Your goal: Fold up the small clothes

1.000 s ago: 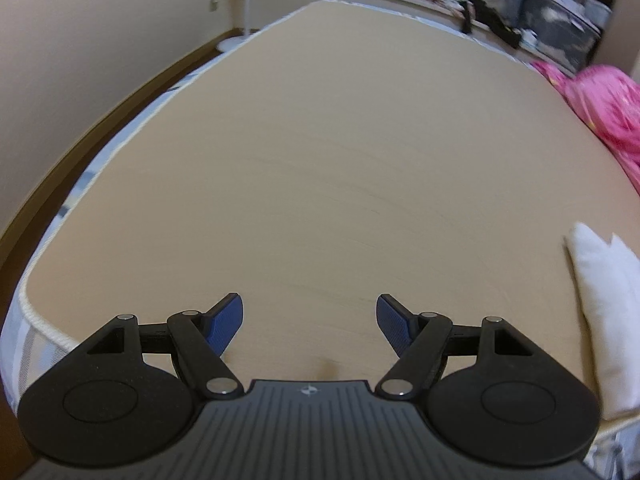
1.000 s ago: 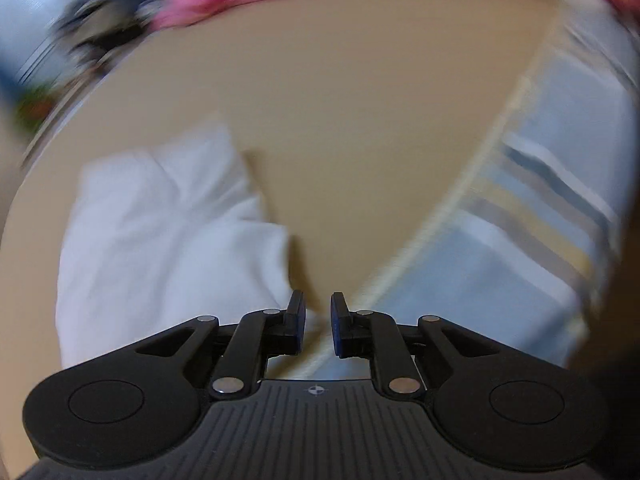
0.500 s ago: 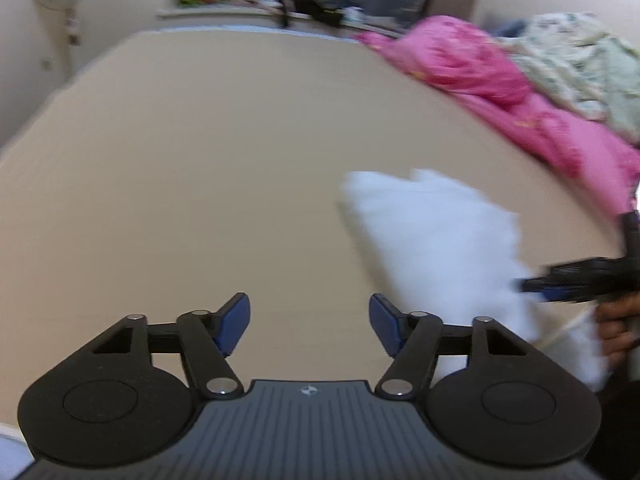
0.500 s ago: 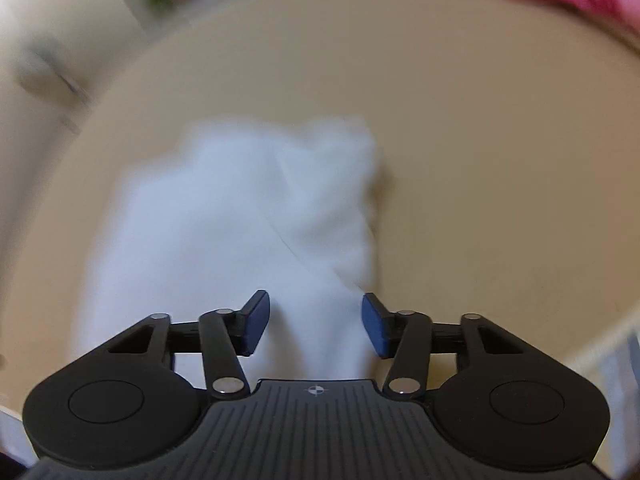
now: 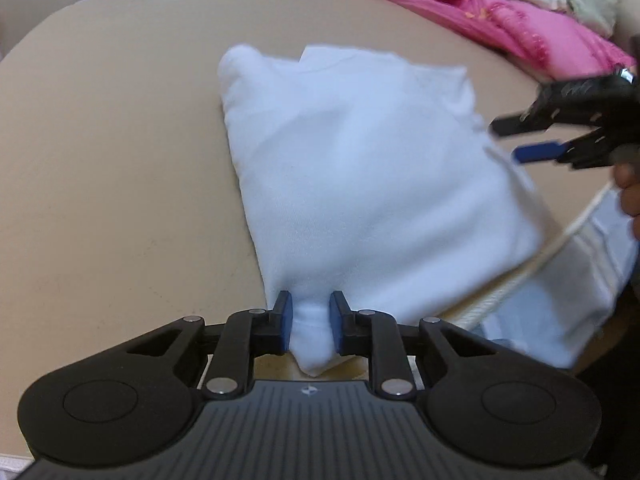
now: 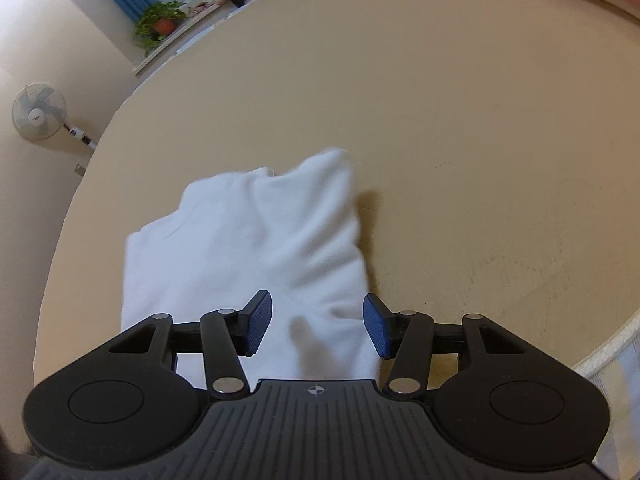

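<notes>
A near corner of the white garment is pinched between the blue pads of the left gripper, which are drawn narrow around a bunched fold of cloth. The garment is spread flat on the tan bed, close to its near edge, where a white piping and striped mattress side are seen. At its right side the right gripper is held just above the cloth, its fingers parted wide and nothing gripped between them. In the right wrist view, the same garment is seen below and between the spread pads, untouched as far as can be told. Further off, a pink quilt is heaped at the bed's far side. Beyond the bed, a fan and a potted plant are seen by the wall.
</notes>
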`<state>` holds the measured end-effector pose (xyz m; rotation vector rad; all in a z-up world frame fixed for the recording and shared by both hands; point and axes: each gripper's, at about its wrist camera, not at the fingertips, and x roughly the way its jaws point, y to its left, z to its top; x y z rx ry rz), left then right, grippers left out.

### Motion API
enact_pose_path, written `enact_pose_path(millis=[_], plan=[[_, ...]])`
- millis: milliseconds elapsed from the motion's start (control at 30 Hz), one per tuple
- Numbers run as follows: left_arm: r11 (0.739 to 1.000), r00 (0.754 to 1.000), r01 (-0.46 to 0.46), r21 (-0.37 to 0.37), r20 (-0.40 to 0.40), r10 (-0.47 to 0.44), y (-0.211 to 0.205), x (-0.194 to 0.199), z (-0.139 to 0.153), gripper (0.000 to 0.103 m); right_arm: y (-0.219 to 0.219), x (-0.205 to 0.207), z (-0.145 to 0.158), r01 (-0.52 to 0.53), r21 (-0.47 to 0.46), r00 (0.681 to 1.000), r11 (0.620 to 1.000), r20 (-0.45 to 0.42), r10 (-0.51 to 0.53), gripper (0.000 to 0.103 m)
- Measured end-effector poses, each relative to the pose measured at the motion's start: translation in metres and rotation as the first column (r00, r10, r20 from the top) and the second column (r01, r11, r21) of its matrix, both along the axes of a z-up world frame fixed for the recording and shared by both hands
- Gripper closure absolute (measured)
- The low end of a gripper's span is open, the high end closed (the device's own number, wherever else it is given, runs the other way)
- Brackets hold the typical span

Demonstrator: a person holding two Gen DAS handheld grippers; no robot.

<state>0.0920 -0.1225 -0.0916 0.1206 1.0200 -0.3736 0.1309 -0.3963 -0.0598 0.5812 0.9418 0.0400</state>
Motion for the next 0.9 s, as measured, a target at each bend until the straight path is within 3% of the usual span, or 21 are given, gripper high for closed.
enact_pose_path(millis=[67,133,200,367,500,567,633,700,800,900], plan=[[0.998,1.0,-0.022,-0.054,-0.018,0.021,0.006,0.012,0.013,0.072,0.002,0.004,-0.004,-0.013,-0.017,1.0,1.0,-0.025,0.013,0.05],[0.995,0.998,-0.059,-0.074,0.032,0.061,0.012,0.027,0.028,0.039,0.002,0.007,-0.005,-0.021,-0.035,0.999,0.999,-0.045,0.019,0.05],[0.988,0.99,-0.12,-0.096,0.063,0.126,0.013,0.048,0.034,0.029,0.002,0.01,-0.007,-0.017,-0.043,0.997,0.999,-0.076,0.014,0.049],[0.927,0.96,-0.273,-0.256,-0.139,0.245,0.018,0.11,0.003,0.029,0.001,0.018,-0.019,0.016,0.005,0.99,1.0,-0.144,-0.015,0.048],[0.89,0.932,-0.341,-0.302,-0.232,0.279,0.016,0.134,-0.024,0.028,0.001,0.019,-0.026,0.05,0.04,0.986,0.998,-0.161,-0.043,0.047],[0.88,0.929,-0.354,-0.317,-0.228,0.291,0.017,0.136,-0.027,0.032,0.001,0.02,-0.028,0.058,0.05,0.986,0.997,-0.158,-0.05,0.047],[0.878,0.931,-0.35,-0.325,-0.221,0.29,0.019,0.137,-0.021,0.054,0.003,0.02,-0.029,0.065,0.052,0.987,0.997,-0.153,-0.056,0.047],[0.886,0.943,-0.319,-0.338,-0.204,0.262,0.024,0.135,-0.011,0.066,0.005,0.018,-0.027,0.06,0.063,0.99,0.996,-0.133,-0.052,0.066],[0.9,0.964,-0.26,-0.35,-0.142,0.223,0.035,0.129,0.019,0.068,0.015,0.018,-0.023,0.077,0.067,0.993,0.995,-0.097,-0.07,0.073],[0.916,0.964,-0.261,-0.303,-0.043,0.261,0.062,0.129,0.056,0.067,0.036,0.024,-0.016,0.037,0.127,0.999,0.991,-0.033,-0.033,0.075]])
